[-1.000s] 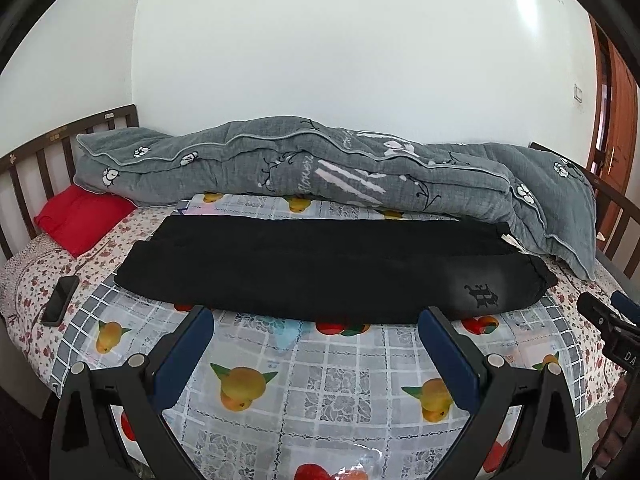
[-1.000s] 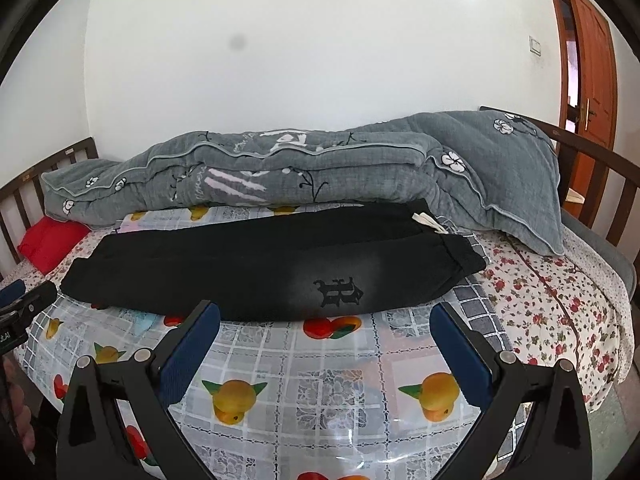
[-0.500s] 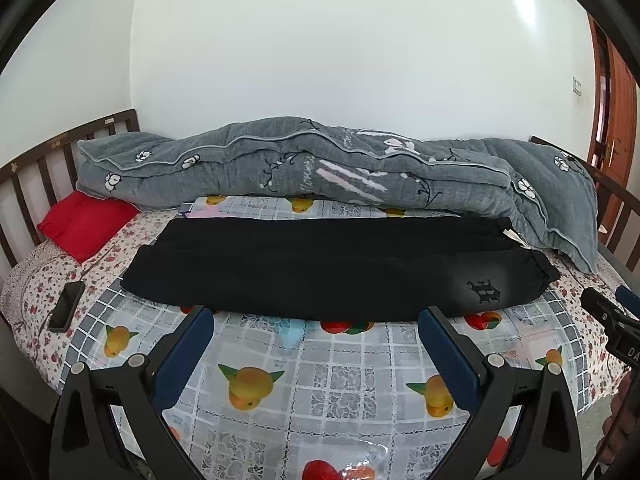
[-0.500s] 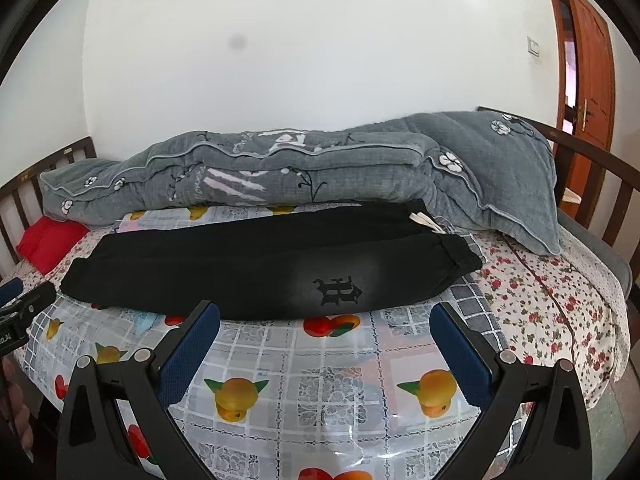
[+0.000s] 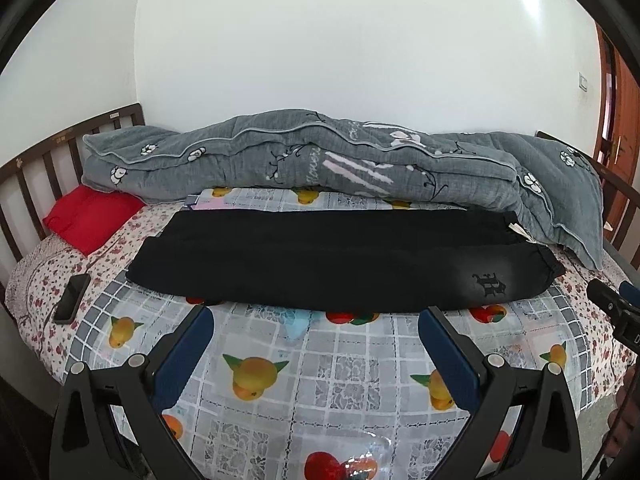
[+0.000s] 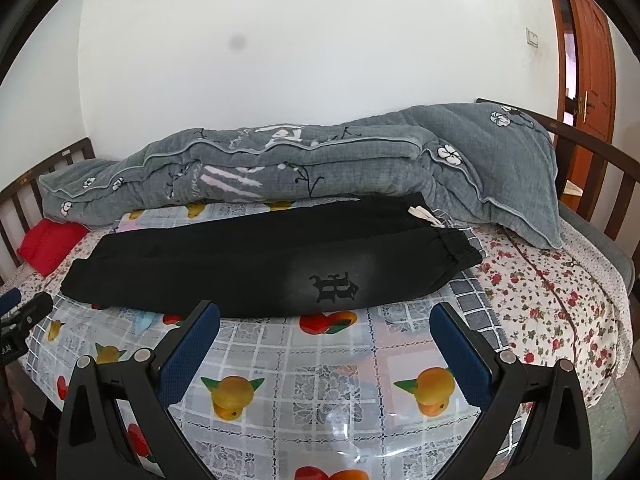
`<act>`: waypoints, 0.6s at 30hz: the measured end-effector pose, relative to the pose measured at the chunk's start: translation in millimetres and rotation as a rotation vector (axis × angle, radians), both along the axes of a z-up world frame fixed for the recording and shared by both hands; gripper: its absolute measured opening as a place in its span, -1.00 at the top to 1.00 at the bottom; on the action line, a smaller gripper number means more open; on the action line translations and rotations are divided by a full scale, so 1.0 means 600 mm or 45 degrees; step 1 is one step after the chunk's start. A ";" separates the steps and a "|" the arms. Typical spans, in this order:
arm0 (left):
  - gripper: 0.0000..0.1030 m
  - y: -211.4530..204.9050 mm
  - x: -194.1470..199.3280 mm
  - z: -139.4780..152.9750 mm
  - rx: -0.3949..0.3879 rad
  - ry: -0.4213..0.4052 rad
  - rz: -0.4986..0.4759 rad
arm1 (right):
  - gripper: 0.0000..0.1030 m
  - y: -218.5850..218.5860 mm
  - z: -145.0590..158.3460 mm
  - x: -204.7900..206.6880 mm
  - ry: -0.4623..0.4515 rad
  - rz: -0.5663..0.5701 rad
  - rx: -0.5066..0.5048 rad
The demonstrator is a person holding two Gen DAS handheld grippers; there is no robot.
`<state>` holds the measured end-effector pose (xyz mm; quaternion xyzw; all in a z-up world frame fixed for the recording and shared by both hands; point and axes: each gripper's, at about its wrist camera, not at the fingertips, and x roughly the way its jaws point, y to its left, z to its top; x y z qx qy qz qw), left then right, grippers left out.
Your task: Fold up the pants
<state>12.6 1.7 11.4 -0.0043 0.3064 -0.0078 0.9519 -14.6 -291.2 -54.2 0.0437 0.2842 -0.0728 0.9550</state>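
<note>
Black pants (image 5: 328, 260) lie flat across the bed, legs folded one onto the other, waistband at the right with a dark logo (image 5: 490, 285). They also show in the right wrist view (image 6: 260, 268), logo (image 6: 334, 287) near the waistband (image 6: 460, 248). My left gripper (image 5: 316, 324) is open and empty, above the bed's near part, short of the pants. My right gripper (image 6: 326, 322) is open and empty, just in front of the logo area. Each gripper's tip shows at the edge of the other's view.
A rolled grey quilt (image 5: 320, 160) lies behind the pants along the wall. A red pillow (image 5: 92, 216) and a phone (image 5: 72, 298) are at the left. Wooden bed rails (image 6: 592, 148) stand at both ends. A fruit-print plastic sheet (image 5: 320, 368) covers the near bed.
Both grippers have drawn back and risen slightly from the bed, so the pants look a little farther and smaller. The pants have not moved. Both grippers stay open.
</note>
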 end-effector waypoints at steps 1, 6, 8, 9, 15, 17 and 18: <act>-1.00 0.001 -0.002 -0.001 -0.009 0.004 -0.001 | -0.99 0.000 -0.001 -0.001 0.003 0.001 -0.002; -1.00 0.003 -0.005 -0.002 0.009 0.004 0.019 | -0.99 0.004 0.000 -0.007 -0.004 0.006 -0.029; -1.00 0.007 -0.002 -0.002 0.003 0.004 0.011 | -0.99 0.003 0.002 -0.009 -0.011 0.003 -0.029; -1.00 0.009 0.000 -0.002 -0.006 0.005 0.006 | -0.99 0.004 0.002 -0.009 -0.011 0.001 -0.026; -1.00 0.019 0.022 -0.010 -0.072 0.023 -0.036 | -0.99 0.002 0.004 0.003 -0.010 -0.021 -0.009; -1.00 0.022 0.030 -0.013 -0.070 0.025 -0.036 | -0.99 0.004 0.003 0.011 -0.010 -0.016 -0.016; -1.00 0.024 0.034 -0.016 -0.063 0.024 -0.028 | -0.99 0.004 0.002 0.015 -0.007 -0.015 -0.020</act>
